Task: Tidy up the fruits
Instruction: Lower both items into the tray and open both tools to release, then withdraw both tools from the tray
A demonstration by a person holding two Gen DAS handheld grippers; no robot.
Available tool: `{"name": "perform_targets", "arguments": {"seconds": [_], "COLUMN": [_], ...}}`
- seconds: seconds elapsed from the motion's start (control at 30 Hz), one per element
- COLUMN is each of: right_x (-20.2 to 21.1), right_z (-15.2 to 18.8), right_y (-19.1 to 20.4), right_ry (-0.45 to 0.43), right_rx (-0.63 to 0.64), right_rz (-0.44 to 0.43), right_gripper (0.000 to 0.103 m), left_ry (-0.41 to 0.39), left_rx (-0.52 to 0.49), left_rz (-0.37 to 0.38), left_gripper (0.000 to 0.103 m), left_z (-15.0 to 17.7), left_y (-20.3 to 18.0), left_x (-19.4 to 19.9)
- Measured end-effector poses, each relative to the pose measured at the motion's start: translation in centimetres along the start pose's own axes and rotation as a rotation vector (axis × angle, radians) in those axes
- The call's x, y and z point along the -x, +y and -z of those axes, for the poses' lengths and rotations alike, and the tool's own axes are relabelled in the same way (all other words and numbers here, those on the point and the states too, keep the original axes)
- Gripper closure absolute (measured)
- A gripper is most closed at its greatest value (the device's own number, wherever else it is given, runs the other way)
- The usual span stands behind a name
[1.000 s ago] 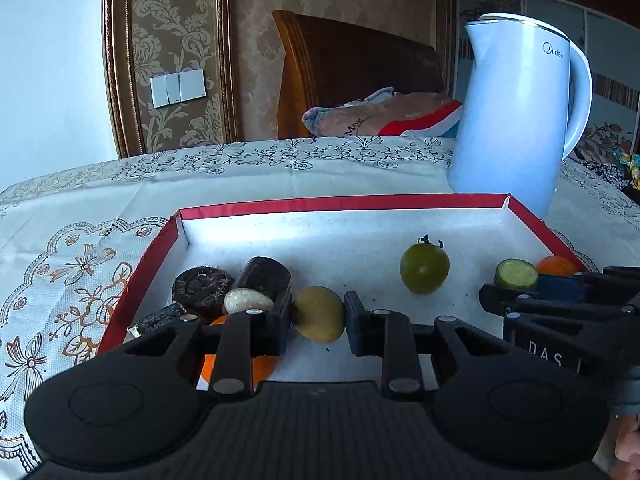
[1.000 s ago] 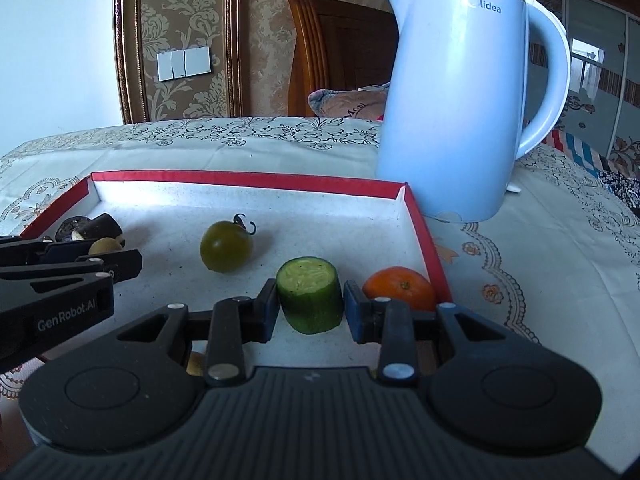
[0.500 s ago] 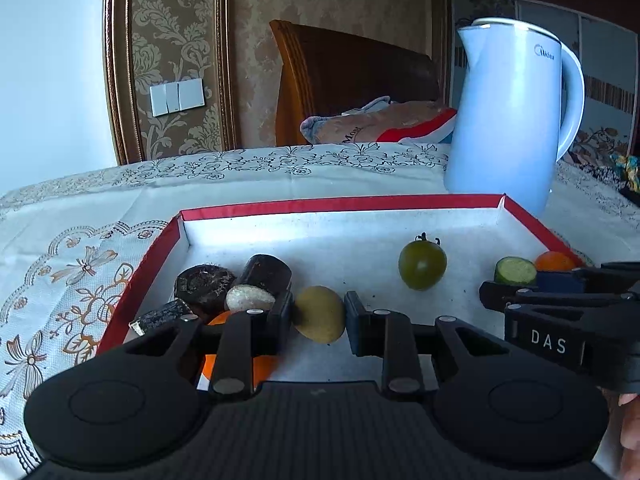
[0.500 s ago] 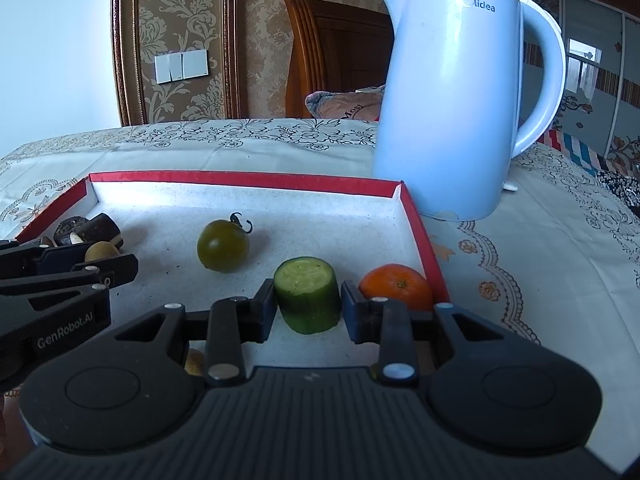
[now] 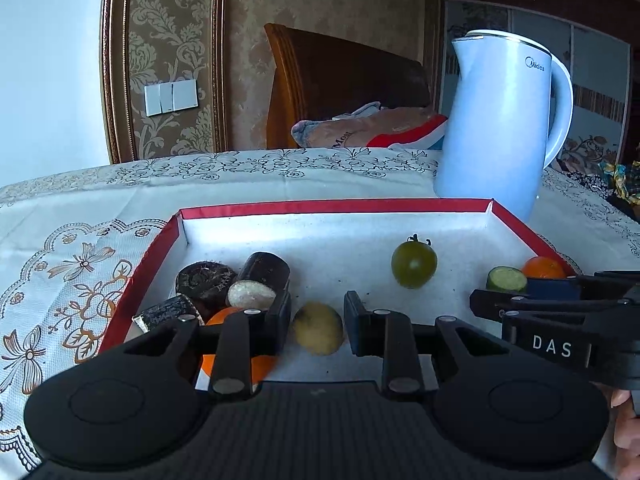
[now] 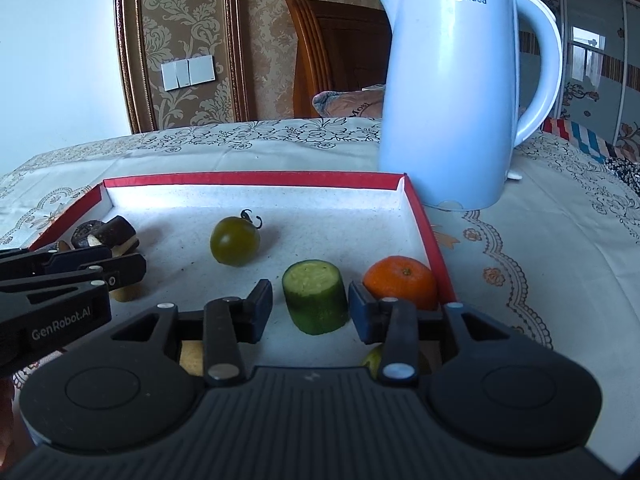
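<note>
Red-rimmed and white inside, the tray (image 5: pixel 520 220) fills your left wrist view, and your left tool (image 5: pixel 316 328) is clamped nearly as tight as it goes on the yellowish round fruit (image 5: pixel 318 333), one pad on either side of it. Just left of that tool sits a cluster of dark pieces (image 5: pixel 224 284) over an orange fruit (image 5: pixel 236 360); ahead and to the right lies the green tomato (image 5: pixel 414 264). In your right wrist view, the right tool (image 6: pixel 310 308) has just been spreading its jaws, and the cucumber piece (image 6: pixel 315 296) stands upright between them with a thin gap showing at each pad. The tangerine (image 6: pixel 400 281) sits just right of that tool, against the tray wall, and the blue kettle (image 6: pixel 460 92) stands on the surface (image 6: pixel 560 260) beyond.
</note>
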State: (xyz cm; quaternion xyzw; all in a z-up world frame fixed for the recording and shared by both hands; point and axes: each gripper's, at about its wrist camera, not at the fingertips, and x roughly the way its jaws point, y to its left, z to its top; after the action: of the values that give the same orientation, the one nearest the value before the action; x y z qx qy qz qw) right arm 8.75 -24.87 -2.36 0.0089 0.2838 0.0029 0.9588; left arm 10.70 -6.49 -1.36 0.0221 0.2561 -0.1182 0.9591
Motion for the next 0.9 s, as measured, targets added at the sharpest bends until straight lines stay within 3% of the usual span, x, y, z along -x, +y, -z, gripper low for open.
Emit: {"name": "perform_targets", "arguments": {"seconds": [0.5, 0.7, 0.83, 0.9], "right_x": [1.9, 2.8, 3.4, 3.7], "right_z": [0.3, 0.4, 0.7, 0.7], "right_y": [0.2, 0.4, 0.8, 0.6], "right_ry": [-0.052, -0.078, -0.102, -0.114], "right_rx": [-0.012, -0.017, -0.001, -0.002], "right_rz": [-0.032, -0.049, -0.024, -0.013], "right_gripper": [0.046, 0.028, 0.018, 0.017], "left_ry": [-0.006, -0.013, -0.018, -0.02], "left_rx": [-0.016, 0.018, 0.026, 0.018], "left_rz": [-0.006, 0.005, 0.024, 0.025], "left_gripper": [0.074, 0.074, 0.064, 0.061], "left_z": [0.4, 0.4, 0.5, 0.6], "left_y": [-0.2, 0.2, 0.2, 0.0], "left_x": [1.1, 2.0, 2.5, 2.6]}}
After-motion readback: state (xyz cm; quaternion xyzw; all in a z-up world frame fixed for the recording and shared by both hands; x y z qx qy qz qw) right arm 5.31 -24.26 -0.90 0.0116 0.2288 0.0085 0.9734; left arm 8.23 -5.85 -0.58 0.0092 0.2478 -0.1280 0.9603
